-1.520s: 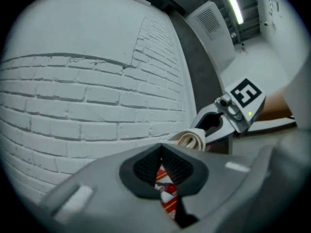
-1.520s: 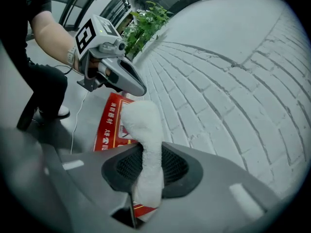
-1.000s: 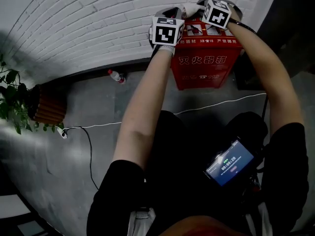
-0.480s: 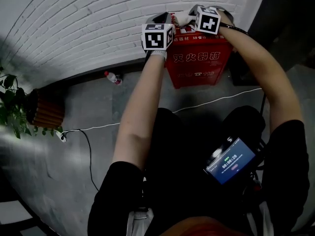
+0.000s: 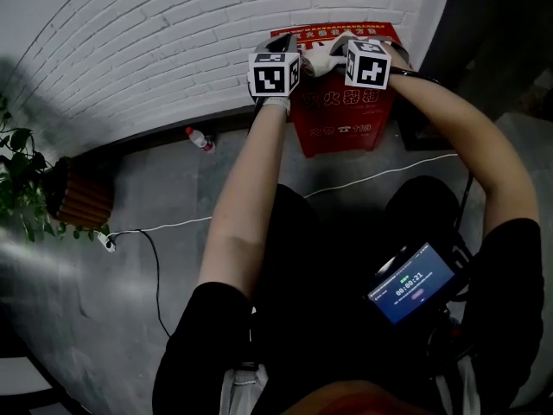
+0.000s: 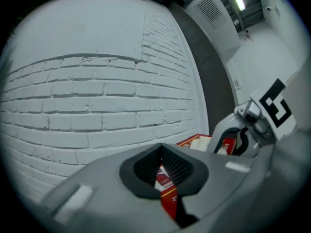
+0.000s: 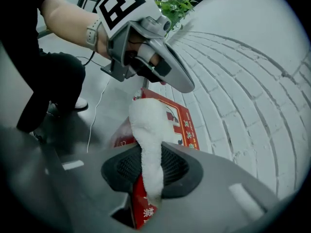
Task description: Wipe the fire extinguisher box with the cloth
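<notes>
In the right gripper view, the right gripper (image 7: pixel 150 176) had its jaws clenched on the white cloth (image 7: pixel 147 125). The cloth rose from lower centre with its long axis running away from the jaws, its free end over the upper part of the red fire extinguisher box (image 7: pixel 181 122) just beyond. The left gripper (image 6: pixel 167 188), jaws pressed together on nothing, hovered beside the cloth's far end, and the box stood on the floor (image 5: pixel 173 188) against the white brick wall (image 5: pixel 155 50), upper centre of the head view.
</notes>
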